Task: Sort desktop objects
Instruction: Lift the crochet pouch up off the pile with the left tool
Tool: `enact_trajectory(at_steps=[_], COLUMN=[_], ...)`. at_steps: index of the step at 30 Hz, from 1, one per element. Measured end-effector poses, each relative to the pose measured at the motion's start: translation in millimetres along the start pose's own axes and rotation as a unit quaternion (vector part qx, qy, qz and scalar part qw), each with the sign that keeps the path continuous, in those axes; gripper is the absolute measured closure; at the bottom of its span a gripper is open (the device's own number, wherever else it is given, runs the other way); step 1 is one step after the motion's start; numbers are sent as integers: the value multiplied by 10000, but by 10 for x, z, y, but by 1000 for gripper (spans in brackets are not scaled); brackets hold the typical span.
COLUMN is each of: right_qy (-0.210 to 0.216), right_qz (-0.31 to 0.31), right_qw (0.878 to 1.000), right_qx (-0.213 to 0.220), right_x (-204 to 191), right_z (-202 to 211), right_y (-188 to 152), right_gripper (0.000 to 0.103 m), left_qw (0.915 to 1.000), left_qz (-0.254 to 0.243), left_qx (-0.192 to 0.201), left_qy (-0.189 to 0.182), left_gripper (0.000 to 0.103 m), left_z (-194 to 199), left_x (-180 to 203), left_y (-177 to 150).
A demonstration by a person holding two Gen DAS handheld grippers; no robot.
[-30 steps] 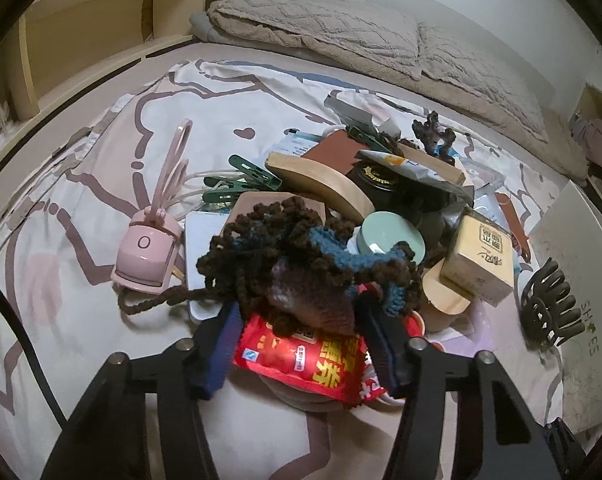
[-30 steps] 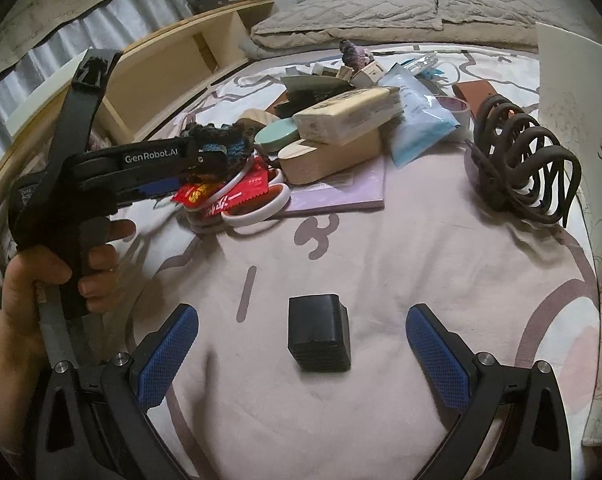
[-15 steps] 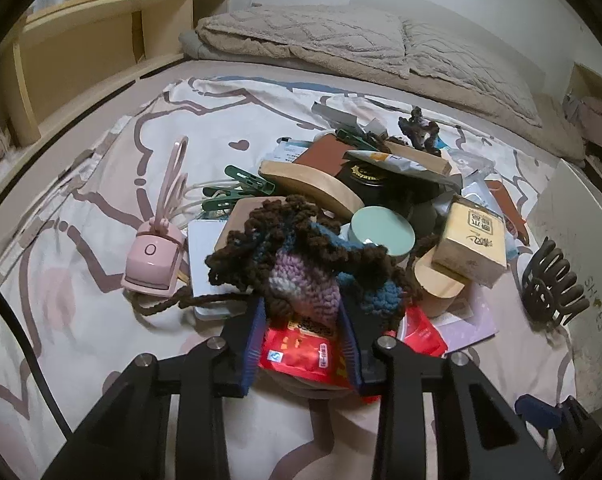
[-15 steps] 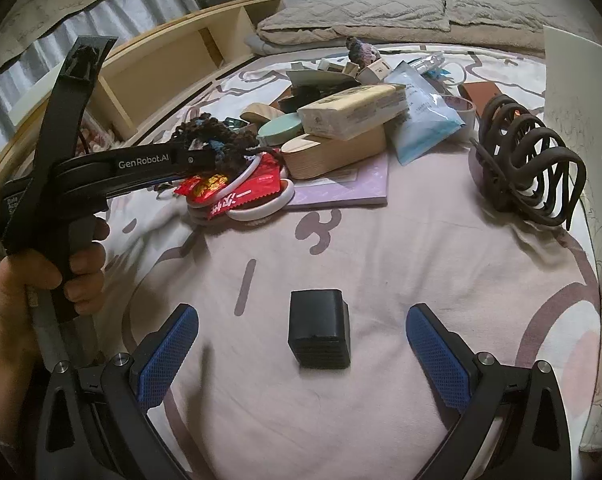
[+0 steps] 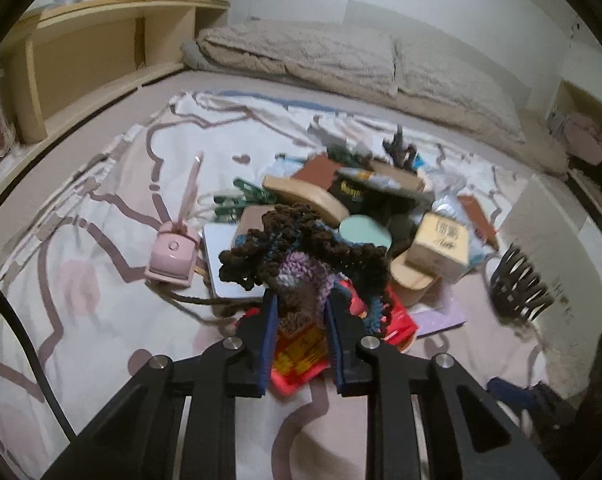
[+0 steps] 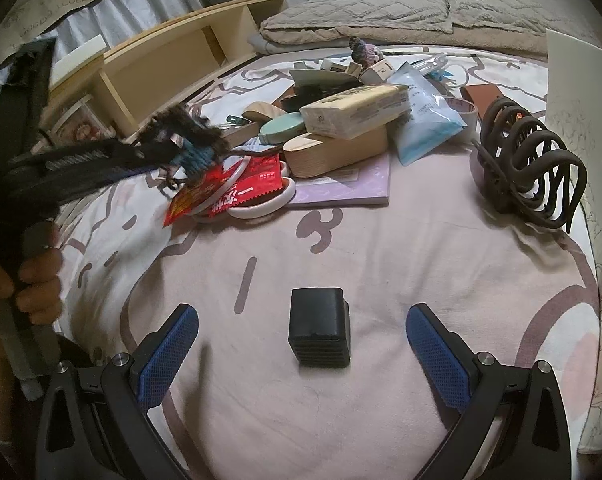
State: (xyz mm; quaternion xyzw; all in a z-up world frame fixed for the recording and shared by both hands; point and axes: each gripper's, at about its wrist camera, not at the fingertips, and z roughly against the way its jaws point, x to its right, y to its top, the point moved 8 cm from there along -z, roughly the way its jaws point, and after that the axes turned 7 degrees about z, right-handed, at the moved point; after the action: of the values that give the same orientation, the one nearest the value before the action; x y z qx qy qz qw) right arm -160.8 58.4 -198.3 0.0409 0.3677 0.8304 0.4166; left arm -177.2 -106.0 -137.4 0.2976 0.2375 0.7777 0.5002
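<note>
Left wrist view shows the left tongs (image 5: 300, 312) closing on the woolly crochet thing (image 5: 301, 256) above the red snack packet (image 5: 301, 354), the right tongs (image 6: 303, 344) wide open and empty, and most of the pile (image 6: 349, 120) still unsorted.

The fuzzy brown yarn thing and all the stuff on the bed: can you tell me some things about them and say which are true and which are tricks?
1. The left gripper is closing on the brown, blue and purple crocheted yarn pouch. True.
2. The right gripper is squeezing the small black ribbed cube. False: its jaws stand wide open, with the cube lying loose between them on the pink and white patterned bedsheet.
3. The dark brown plastic claw hair clip sits on top of the pile. False: it lies apart, beside it.
4. A red snack packet lies at the pile's near edge. True.
</note>
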Motion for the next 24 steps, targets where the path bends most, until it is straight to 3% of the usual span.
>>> enact_trajectory(at_steps=[13, 24], right_qy=[-25, -21], right_qz=[53, 126], right_qw=[10000, 9999], right_qx=[-14, -37], right_x=[-2, -19], right_z=[-2, 4], right_y=[-18, -35], right_gripper=[0, 0], left_qw=[9960, 9922], left_qz=[227, 236], left_qx=[803, 963], left_qy=[-326, -752], left_gripper=[82, 82], left_z=[721, 1206], left_x=[58, 140], left_y=[298, 206])
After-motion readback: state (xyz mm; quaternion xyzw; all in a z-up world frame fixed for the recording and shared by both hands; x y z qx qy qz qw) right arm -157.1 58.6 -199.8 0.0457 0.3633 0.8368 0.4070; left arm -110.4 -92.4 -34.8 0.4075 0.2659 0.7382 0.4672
